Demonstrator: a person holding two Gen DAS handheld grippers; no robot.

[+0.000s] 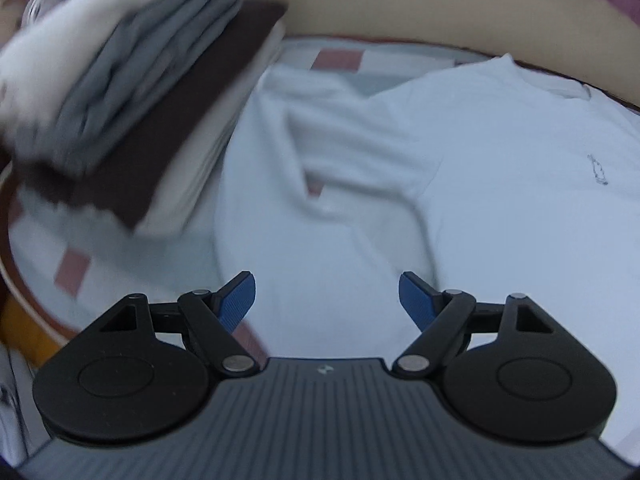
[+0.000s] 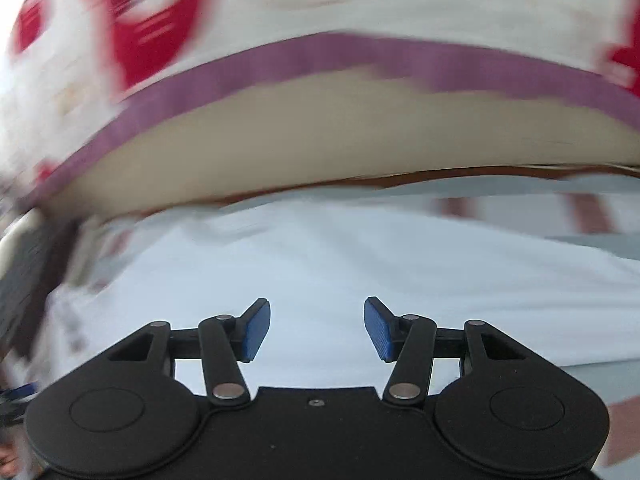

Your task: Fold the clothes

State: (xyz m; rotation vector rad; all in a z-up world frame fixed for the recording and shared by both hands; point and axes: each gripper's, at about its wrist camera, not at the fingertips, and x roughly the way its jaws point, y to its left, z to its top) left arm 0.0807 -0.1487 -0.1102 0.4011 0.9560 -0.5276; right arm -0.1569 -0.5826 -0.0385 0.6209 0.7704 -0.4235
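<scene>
Left gripper (image 1: 327, 294) hovering, jaws gaping wide, gripping nothing; pale blue-white cotton T-shirt (image 1: 460, 168) lying crumpled ahead of jaws.

Right gripper (image 2: 317, 330) jaws parted partway, empty, same shirt beneath.

Judging next: flattening rumpled sleeve (image 1: 340, 148), then pinching hem corners evenly, avoiding folded stack of grey, brown and white garments (image 1: 132, 120) left of jaws.

Left gripper (image 1: 327, 294) hangs wide open, empty, over a white t-shirt (image 1: 440, 168) spread out rumpled, with a blurry stack of folded clothes (image 1: 132, 108) beside it.
</scene>
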